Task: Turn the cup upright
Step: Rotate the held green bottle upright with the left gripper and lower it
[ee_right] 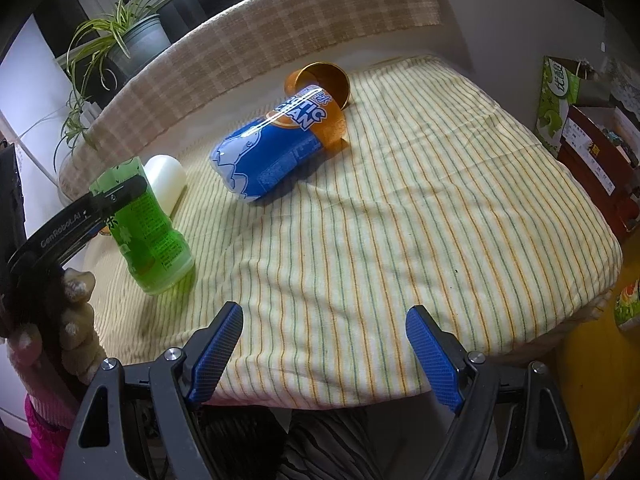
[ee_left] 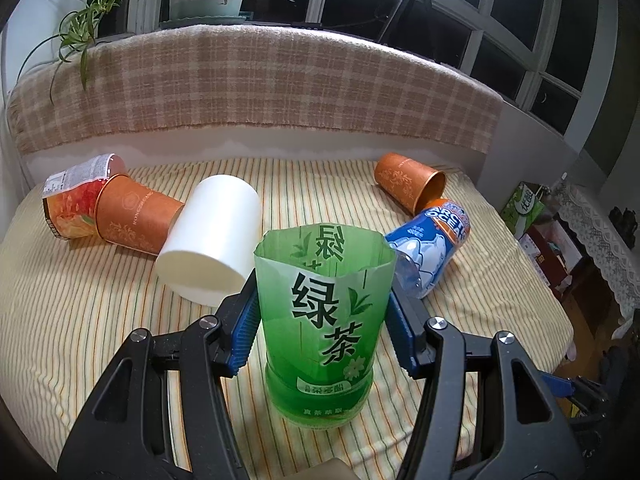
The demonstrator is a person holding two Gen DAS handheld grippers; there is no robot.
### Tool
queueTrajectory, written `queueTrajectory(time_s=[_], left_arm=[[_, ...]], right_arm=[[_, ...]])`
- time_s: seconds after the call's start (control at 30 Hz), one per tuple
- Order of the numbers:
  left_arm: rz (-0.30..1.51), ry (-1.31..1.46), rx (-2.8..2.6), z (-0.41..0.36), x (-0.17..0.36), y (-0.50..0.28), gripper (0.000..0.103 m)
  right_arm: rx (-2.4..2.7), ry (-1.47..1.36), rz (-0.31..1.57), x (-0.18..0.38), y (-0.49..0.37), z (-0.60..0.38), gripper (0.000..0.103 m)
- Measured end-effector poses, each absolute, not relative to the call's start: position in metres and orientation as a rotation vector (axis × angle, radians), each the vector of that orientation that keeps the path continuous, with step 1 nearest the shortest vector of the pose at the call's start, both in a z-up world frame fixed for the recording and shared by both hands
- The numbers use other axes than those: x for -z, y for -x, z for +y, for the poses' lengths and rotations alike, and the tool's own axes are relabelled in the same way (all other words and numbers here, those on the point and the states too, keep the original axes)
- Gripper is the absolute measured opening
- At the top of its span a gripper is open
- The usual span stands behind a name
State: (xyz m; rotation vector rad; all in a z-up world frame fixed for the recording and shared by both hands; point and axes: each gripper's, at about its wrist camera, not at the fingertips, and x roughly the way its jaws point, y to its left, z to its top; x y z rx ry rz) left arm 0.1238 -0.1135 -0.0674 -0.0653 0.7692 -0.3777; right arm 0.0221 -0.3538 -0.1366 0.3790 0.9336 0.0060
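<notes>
Green translucent plastic cup (ee_left: 320, 320), cut from a tea bottle with dark Chinese lettering, stands upright on the yellow striped cloth (ee_left: 80, 320) near its front edge, open end up. Your left gripper (ee_left: 322, 320) has its blue ribbed pads pressed against the cup's two sides, clamped on it. Your right gripper (ee_right: 324, 356) hangs over the cloth's near edge with its blue pads spread apart and nothing between them.

Just behind the green cup to the left, a white paper cup (ee_left: 210, 240) lies on its side, touching an orange patterned paper cup (ee_left: 136, 216) that also lies down. Beside that rests a fruit-printed cut bottle (ee_left: 74, 200). To the right, a blue cut bottle with a polar bear print (ee_right: 272, 148) lies tipped over, its end against a second orange paper cup (ee_right: 320, 80).
</notes>
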Motion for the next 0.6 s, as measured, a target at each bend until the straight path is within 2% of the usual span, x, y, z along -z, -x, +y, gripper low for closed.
queueTrajectory(time_s=[0.43, 0.6], left_arm=[[0.794, 0.077, 0.429, -0.105, 0.067, -0.104, 0.058], [0.828, 0.09, 0.459, -0.104, 0.071, -0.099, 0.063]], right_arm=[[-0.016, -0.365, 0.931, 0.132, -0.023, -0.343, 0.086], [-0.02, -0.357, 0.927, 0.13, -0.023, -0.339, 0.086]])
